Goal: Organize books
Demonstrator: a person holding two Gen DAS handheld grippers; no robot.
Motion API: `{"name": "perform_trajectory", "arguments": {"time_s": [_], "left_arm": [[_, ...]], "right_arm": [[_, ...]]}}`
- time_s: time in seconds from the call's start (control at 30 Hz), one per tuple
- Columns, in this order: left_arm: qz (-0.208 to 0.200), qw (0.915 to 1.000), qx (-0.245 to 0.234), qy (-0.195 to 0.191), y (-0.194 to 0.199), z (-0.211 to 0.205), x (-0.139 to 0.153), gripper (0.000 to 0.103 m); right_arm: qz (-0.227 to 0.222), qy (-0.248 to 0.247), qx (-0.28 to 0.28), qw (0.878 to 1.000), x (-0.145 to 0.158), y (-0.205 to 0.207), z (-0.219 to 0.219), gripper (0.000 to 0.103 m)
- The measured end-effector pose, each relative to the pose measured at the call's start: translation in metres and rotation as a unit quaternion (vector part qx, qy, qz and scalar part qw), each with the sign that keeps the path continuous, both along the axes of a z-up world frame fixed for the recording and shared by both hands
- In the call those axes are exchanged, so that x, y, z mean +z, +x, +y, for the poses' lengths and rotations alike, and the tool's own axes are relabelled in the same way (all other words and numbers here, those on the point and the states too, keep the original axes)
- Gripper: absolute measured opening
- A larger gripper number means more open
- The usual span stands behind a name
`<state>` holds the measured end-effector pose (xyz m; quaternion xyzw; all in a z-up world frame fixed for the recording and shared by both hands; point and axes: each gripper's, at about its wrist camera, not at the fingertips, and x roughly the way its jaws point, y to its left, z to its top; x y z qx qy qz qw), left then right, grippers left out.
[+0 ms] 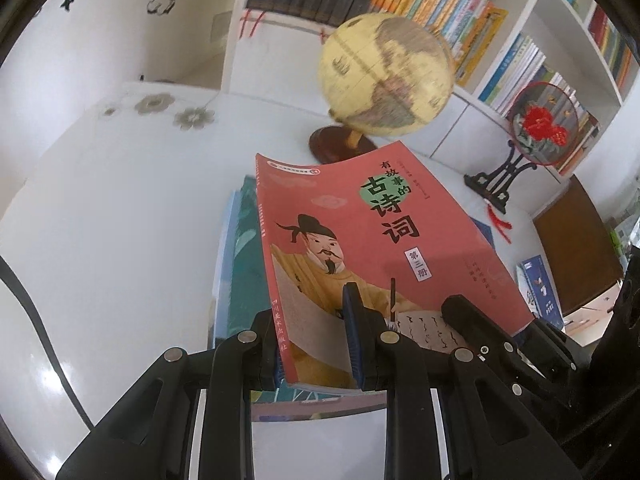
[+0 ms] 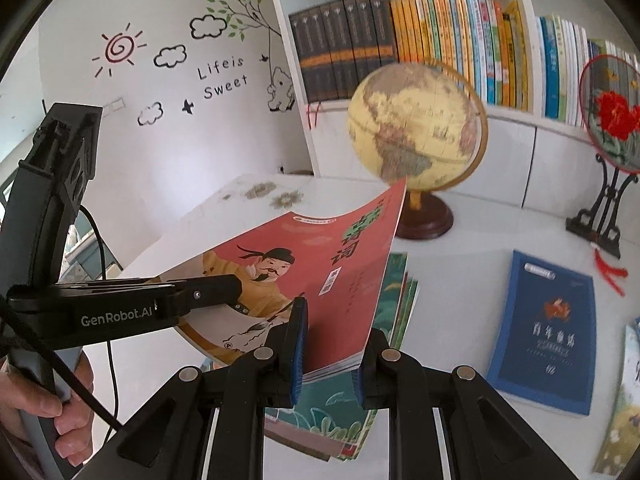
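A red book (image 1: 360, 248) with a painted scholar on its cover hangs tilted over a stack of teal-covered books (image 1: 240, 272) on the white table. My left gripper (image 1: 314, 344) is shut on the red book's near edge by the spine. In that view my right gripper (image 1: 460, 312) clamps the same edge further right. In the right wrist view the red book (image 2: 304, 264) sits between the blue pads of my right gripper (image 2: 328, 360), with the left gripper (image 2: 224, 288) reaching onto the cover from the left. The teal stack (image 2: 396, 308) lies underneath.
A globe (image 2: 416, 120) on a wooden base stands behind the stack. A blue book (image 2: 548, 332) lies flat to the right and another book (image 2: 624, 400) at the far right edge. A round embroidered fan (image 2: 612, 120) on a black stand and full bookshelves (image 2: 460, 40) line the back.
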<state>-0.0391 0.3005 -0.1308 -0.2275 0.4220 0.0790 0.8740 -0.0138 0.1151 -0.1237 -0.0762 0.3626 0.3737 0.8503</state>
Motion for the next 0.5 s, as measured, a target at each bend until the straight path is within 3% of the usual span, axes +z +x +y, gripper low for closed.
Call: {"name": "perform_trajectory", "arguments": {"time_s": [0.5], "left_arm": [[0.036,0.9990,0.005,-0.026,-0.006,0.009,-0.040,0.024]], "right_arm": [[0.086,0.009,-0.027,0.996,-0.049,0.004,0.003,0.020]]}}
